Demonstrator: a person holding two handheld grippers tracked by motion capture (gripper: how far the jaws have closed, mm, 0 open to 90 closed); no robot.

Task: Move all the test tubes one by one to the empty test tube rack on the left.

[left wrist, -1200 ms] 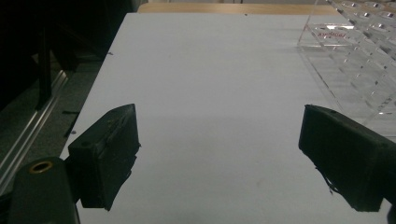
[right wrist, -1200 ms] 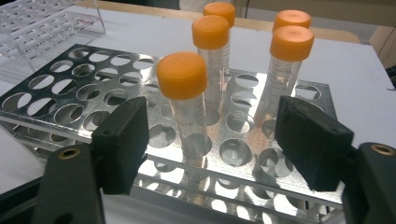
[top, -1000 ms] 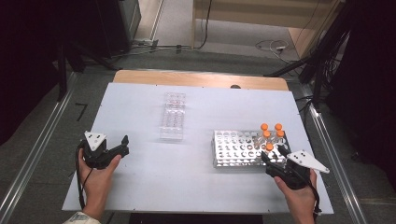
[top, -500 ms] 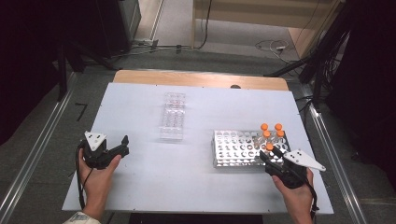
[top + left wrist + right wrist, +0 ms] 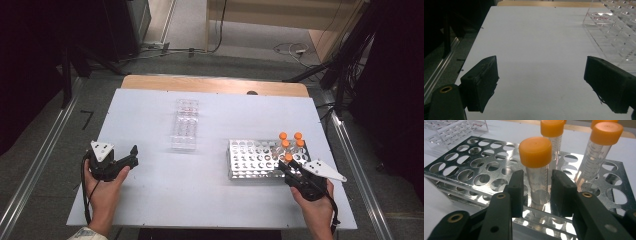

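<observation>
Right tool (image 5: pixel 536 187) has just been closing around the nearest orange-capped tube (image 5: pixel 537 170) in the metal rack (image 5: pixel 474 167); small gaps show, so no firm grip yet. Left tool (image 5: pixel 541 82) waits with jaws apart over bare worktop (image 5: pixel 150 200). Nothing is moved: the clear rack (image 5: pixel 185 124) beyond stands empty, with open room between.

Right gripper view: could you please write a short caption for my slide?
Right tongs closing around an orange-capped tube standing in the metal rack.
</observation>
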